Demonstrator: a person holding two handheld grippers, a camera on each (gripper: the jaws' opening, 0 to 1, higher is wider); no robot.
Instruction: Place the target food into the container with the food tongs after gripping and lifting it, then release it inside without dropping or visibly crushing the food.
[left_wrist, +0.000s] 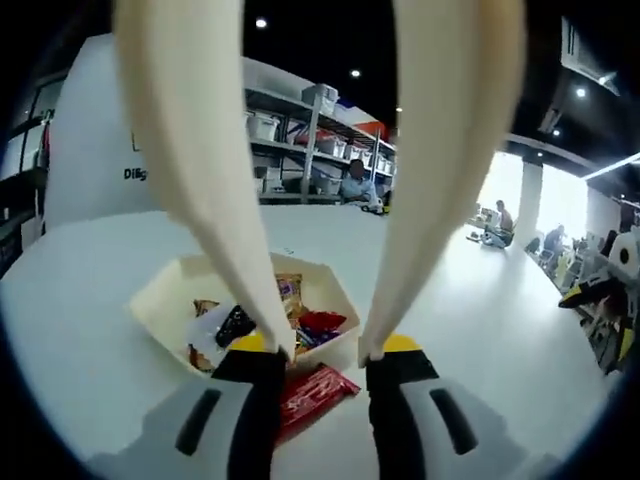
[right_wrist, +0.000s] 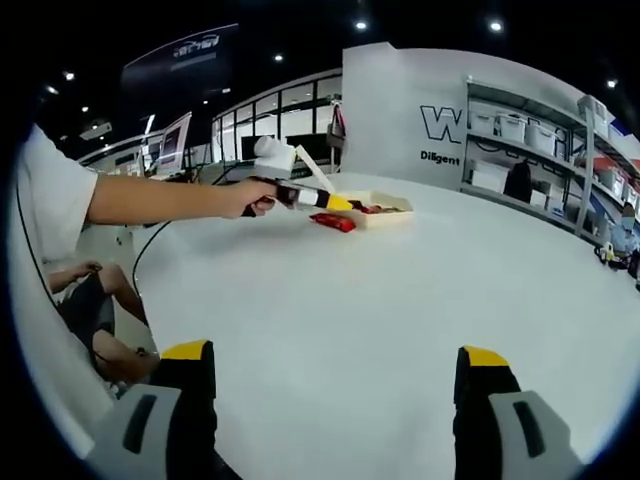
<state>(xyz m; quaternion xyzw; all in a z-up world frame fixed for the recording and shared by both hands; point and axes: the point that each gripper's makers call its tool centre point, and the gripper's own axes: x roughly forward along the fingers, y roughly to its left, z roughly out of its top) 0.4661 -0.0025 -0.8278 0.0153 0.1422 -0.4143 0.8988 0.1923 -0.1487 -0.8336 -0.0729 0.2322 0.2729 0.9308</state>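
Snack packets (left_wrist: 300, 325) lie inside the cream container (left_wrist: 160, 300), which we take as our landmark on the white surface (left_wrist: 100, 300). In the left gripper view, the left hand-held gripper (left_wrist: 325, 355) holds a pair of cream food tongs (left_wrist: 200, 170); its jaws stand apart, each carrying one tong arm, and the arms stretch away above the container with a wide gap between them and nothing pinched. Just beside the container's near edge, outside it, a red wrapped bar (left_wrist: 315, 390) lies flat on the surface. Behind the container stands a white wall panel, and right of that, shelves with storage bins (left_wrist: 320, 100).

In the right gripper view, the right hand-held gripper (right_wrist: 330, 375) has its jaws spread wide with nothing between them, well apart from the container (right_wrist: 385, 208). A person's hand (right_wrist: 245, 198) holds the left hand-held gripper (right_wrist: 300, 195) just left of the container, and the red bar (right_wrist: 333, 222) lies on the surface (right_wrist: 400, 320) in front of it.
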